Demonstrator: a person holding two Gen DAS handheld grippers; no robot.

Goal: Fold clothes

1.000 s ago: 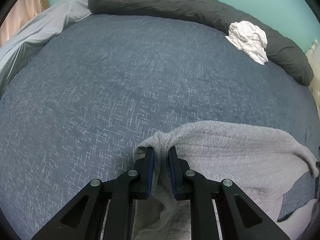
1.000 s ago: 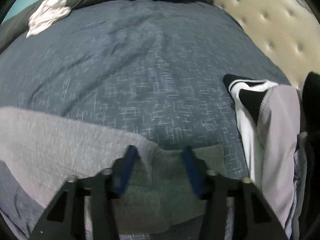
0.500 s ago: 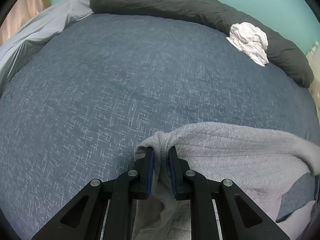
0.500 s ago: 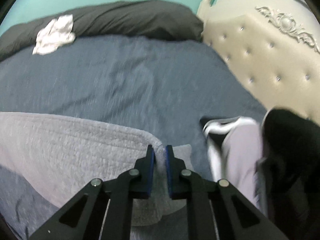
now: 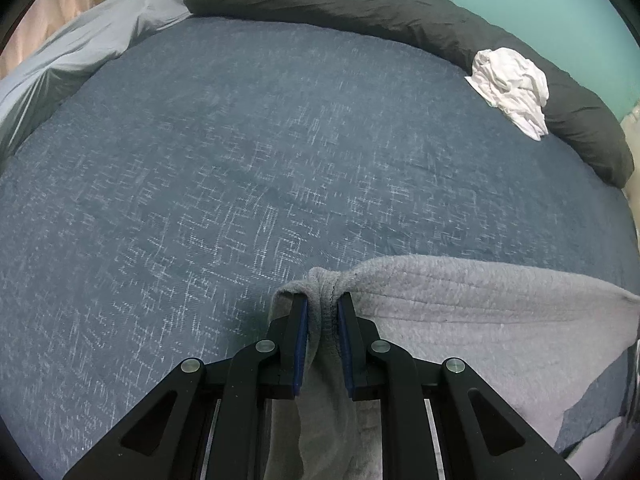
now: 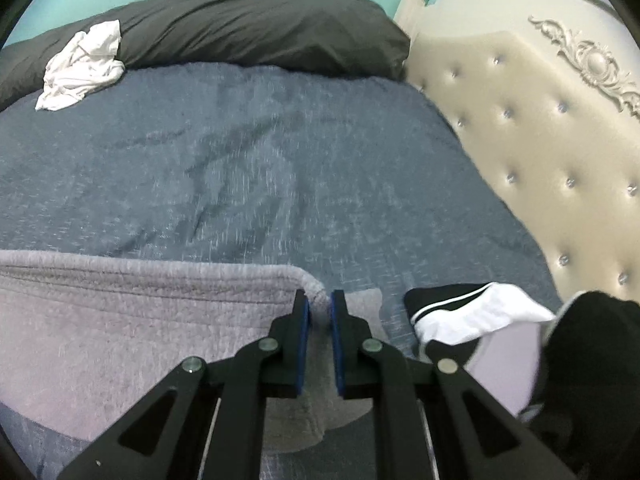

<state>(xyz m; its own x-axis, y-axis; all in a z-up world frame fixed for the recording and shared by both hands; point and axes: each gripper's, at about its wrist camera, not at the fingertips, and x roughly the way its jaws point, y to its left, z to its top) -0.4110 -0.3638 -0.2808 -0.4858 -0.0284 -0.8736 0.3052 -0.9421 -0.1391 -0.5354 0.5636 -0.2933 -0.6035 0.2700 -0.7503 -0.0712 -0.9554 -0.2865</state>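
Gripping grey top [image 5: 460,320] with both tongs: left [image 5: 322,306], right [image 6: 318,304] clamped on corners | fold barely begun | white tee [image 5: 510,86] ahead awaits you.

Left wrist view: mounted behind the left gripper [image 5: 322,300], looking forward and steeply down along its fingers, close over the blue bedspread [image 5: 240,168], facing the dark bolster [image 5: 360,4] and teal wall.
Right wrist view: mounted behind the right gripper [image 6: 318,298], tilted down less steeply, close to the bed, facing the same bolster with the tufted headboard [image 6: 540,140] at right.
Shared: grey garment [image 5: 460,312] near both lenses, crumpled white cloth [image 5: 512,84] against the bolster, bedspread between.
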